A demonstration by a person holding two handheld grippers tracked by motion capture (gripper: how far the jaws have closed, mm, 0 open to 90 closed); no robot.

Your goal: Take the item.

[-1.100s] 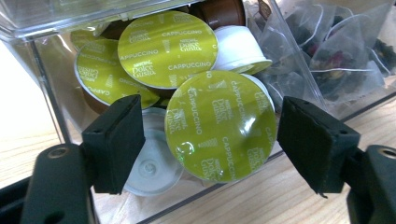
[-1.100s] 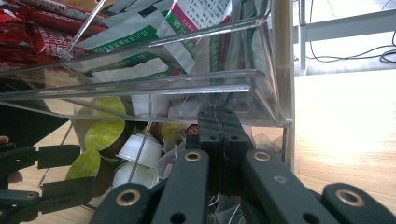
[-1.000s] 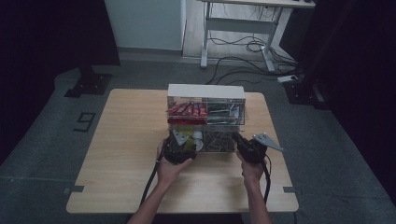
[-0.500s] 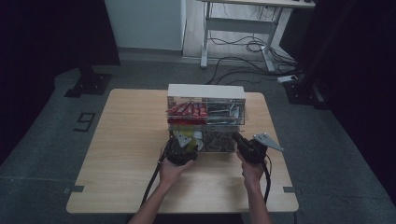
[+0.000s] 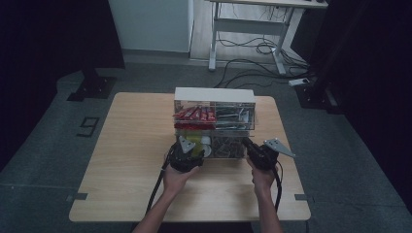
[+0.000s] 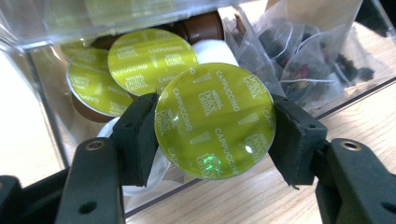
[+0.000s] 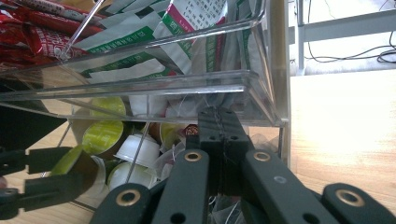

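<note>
Our left gripper (image 6: 212, 135) pinches the green capsule (image 6: 215, 120) by its rim, foil lid facing back at us, just outside the clear organizer (image 6: 42, 79) ahead; our right gripper (image 7: 219, 135) is pressed together nearby.

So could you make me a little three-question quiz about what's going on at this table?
1. True or false: the left hand-held gripper is clamped on a green capsule.
2. What word is printed on that capsule's lid?
3. The right hand-held gripper has its jaws: A) wide open, B) closed together in front of the clear organizer, C) around a red packet.

Key: 1 true. 2 Cappuccino. 3 B; its jaws meet with nothing plainly between them, close to the teabags in the lower right compartment.
</note>
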